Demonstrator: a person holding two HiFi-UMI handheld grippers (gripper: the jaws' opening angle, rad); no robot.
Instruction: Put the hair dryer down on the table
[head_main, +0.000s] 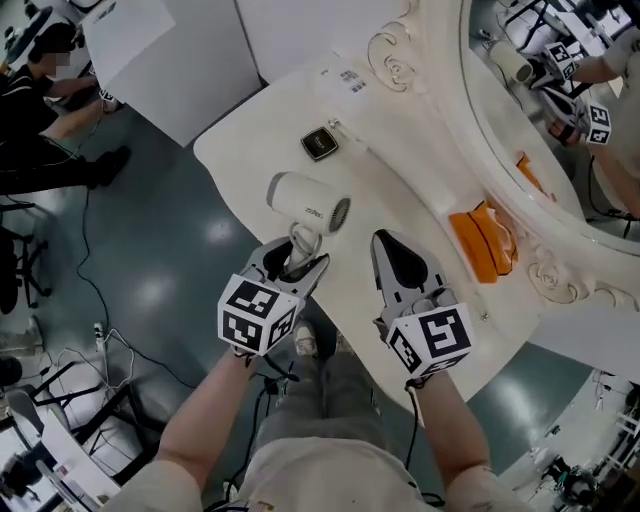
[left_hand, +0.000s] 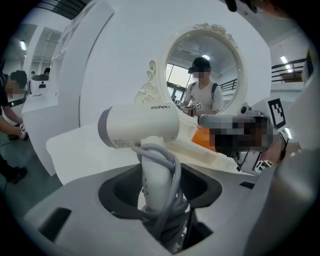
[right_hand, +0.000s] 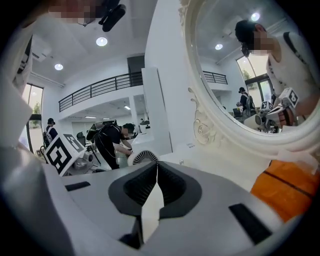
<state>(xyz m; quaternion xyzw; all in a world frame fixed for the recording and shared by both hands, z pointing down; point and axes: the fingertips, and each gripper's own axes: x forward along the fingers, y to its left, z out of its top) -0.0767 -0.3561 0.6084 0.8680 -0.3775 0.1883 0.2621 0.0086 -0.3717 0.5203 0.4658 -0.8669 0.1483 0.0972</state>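
A white hair dryer (head_main: 305, 203) with a grey back end hangs over the near edge of the white dressing table (head_main: 410, 180). My left gripper (head_main: 298, 262) is shut on the hair dryer's handle, where its grey cord is wound. In the left gripper view the hair dryer (left_hand: 140, 127) stands upright between the jaws, barrel level, with the left gripper (left_hand: 159, 192) closed round handle and cord. My right gripper (head_main: 390, 245) is just to the right, shut with nothing in it. The right gripper view shows the right gripper (right_hand: 157, 172) with jaws touching and the dryer's grille (right_hand: 140, 158) beyond.
A small dark square object (head_main: 319, 143) lies on the table beyond the dryer. An orange item (head_main: 485, 235) sits at the foot of the ornate oval mirror (head_main: 560, 110). A white panel (head_main: 170, 60) stands at the far left, and people are at the left.
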